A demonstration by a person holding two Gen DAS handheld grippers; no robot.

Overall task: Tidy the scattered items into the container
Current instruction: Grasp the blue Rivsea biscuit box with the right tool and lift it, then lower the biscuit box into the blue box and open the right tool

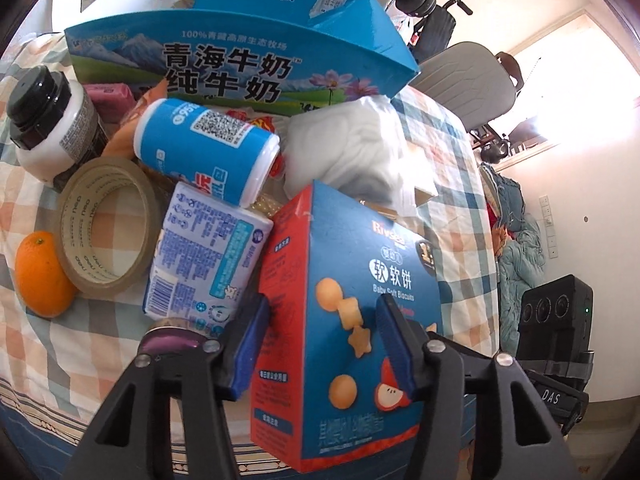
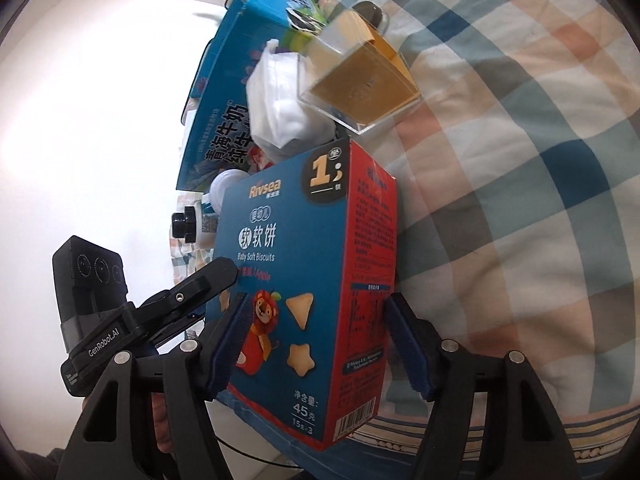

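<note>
A blue and red baby biscuit box (image 1: 344,320) stands between the fingers of my left gripper (image 1: 324,344), which is shut on it. My right gripper (image 2: 316,344) is shut on the same box (image 2: 312,280) from the other side. The big blue milk carton (image 1: 224,68), the container, lies open behind on the checked cloth. In front of it lie a blue and white can (image 1: 208,148), a tissue pack (image 1: 204,256), a tape roll (image 1: 104,224), an orange (image 1: 40,272), a white jar with black lid (image 1: 52,124) and a white plastic bag (image 1: 348,144).
A clear box with a yellow insert (image 2: 360,80) lies beside the white bag (image 2: 280,108). The left gripper's body (image 2: 120,328) shows at the left of the right wrist view. A grey chair (image 1: 464,80) stands beyond the table edge. A pink packet (image 1: 112,100) lies by the carton.
</note>
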